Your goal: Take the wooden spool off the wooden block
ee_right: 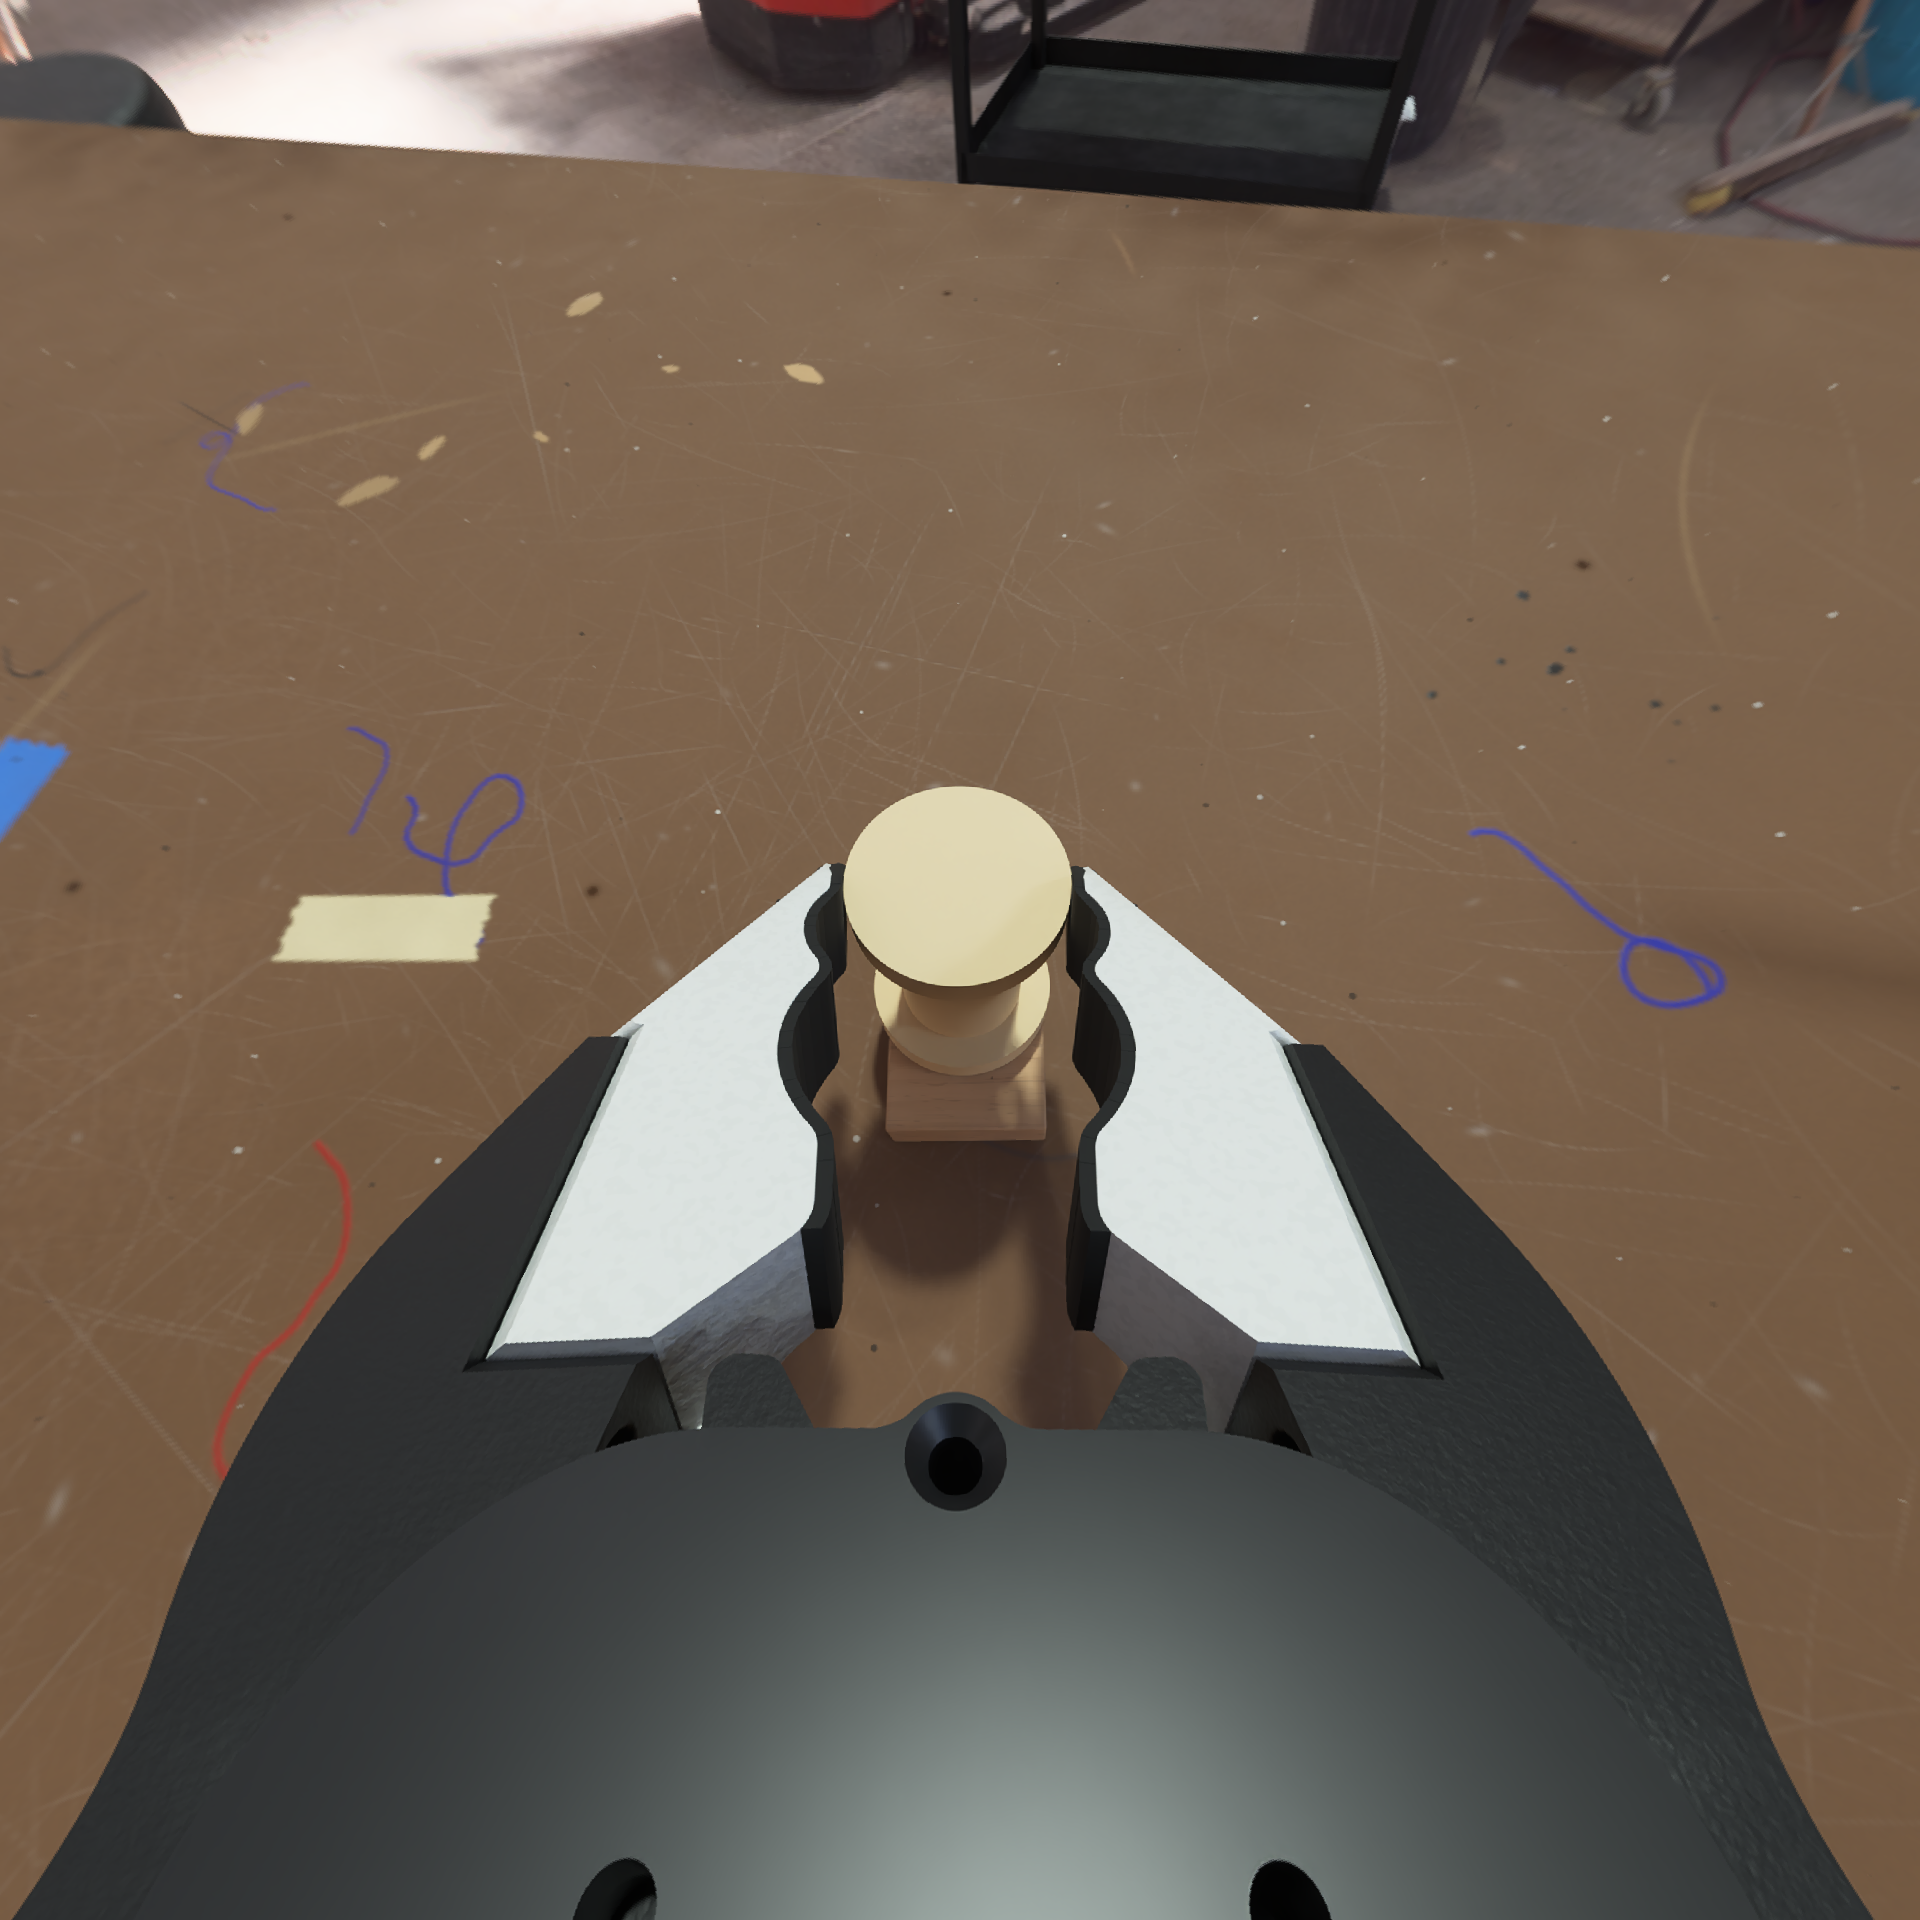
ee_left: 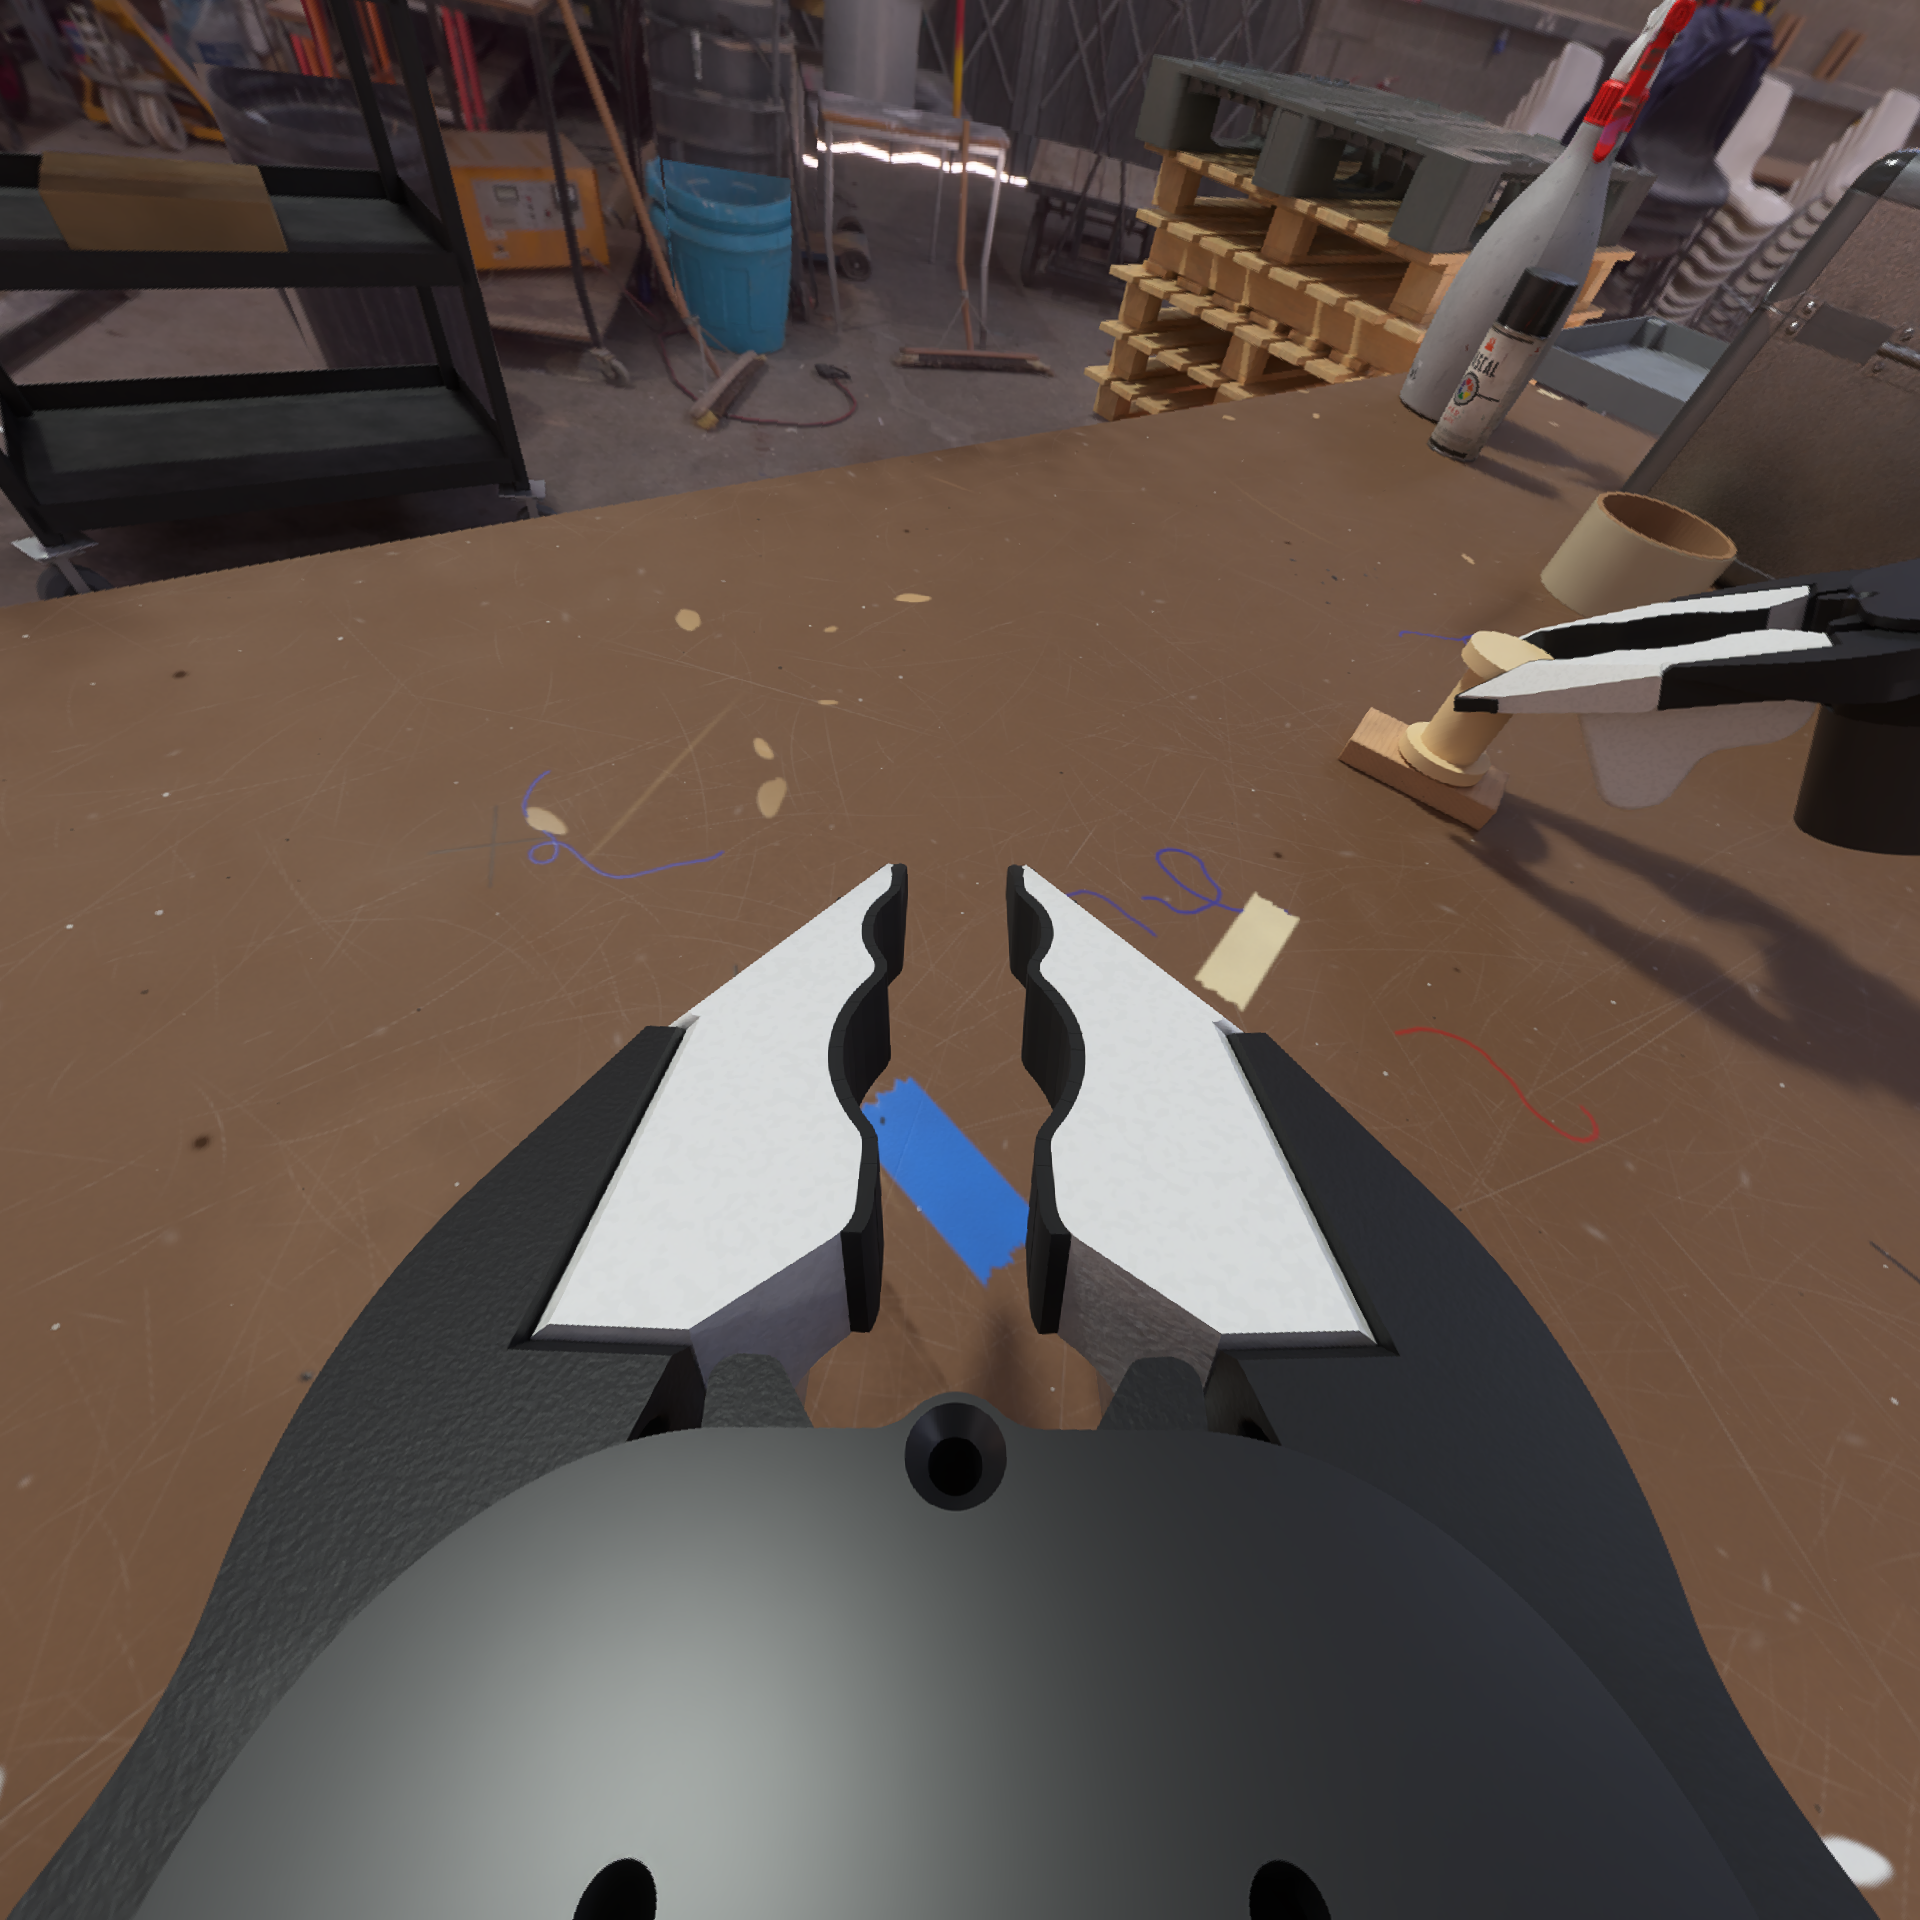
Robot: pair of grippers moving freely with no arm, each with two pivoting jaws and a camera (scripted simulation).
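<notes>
A pale wooden spool point(ee_right: 956, 904) stands upright on a small wooden block point(ee_right: 961, 1112) on the brown table. My right gripper point(ee_right: 956, 883) has its two fingertips pressed against the sides of the spool's top flange. In the left wrist view the spool point(ee_left: 1446, 740) and block point(ee_left: 1392, 753) sit far right, with my right gripper point(ee_left: 1503, 677) reaching in from the right, one finger on each side of the spool's top. My left gripper point(ee_left: 956, 883) is slightly open and empty, low over the table's middle, well left of the block.
A cardboard tube point(ee_left: 1636, 551), a spray can point(ee_left: 1496, 364), a white bottle point(ee_left: 1527, 239) and a metal case point(ee_left: 1818, 416) stand behind the block. Blue tape point(ee_left: 951, 1184) and beige tape point(ee_left: 1247, 951) lie flat on the table. The table's far edge point(ee_left: 727, 483) lies ahead.
</notes>
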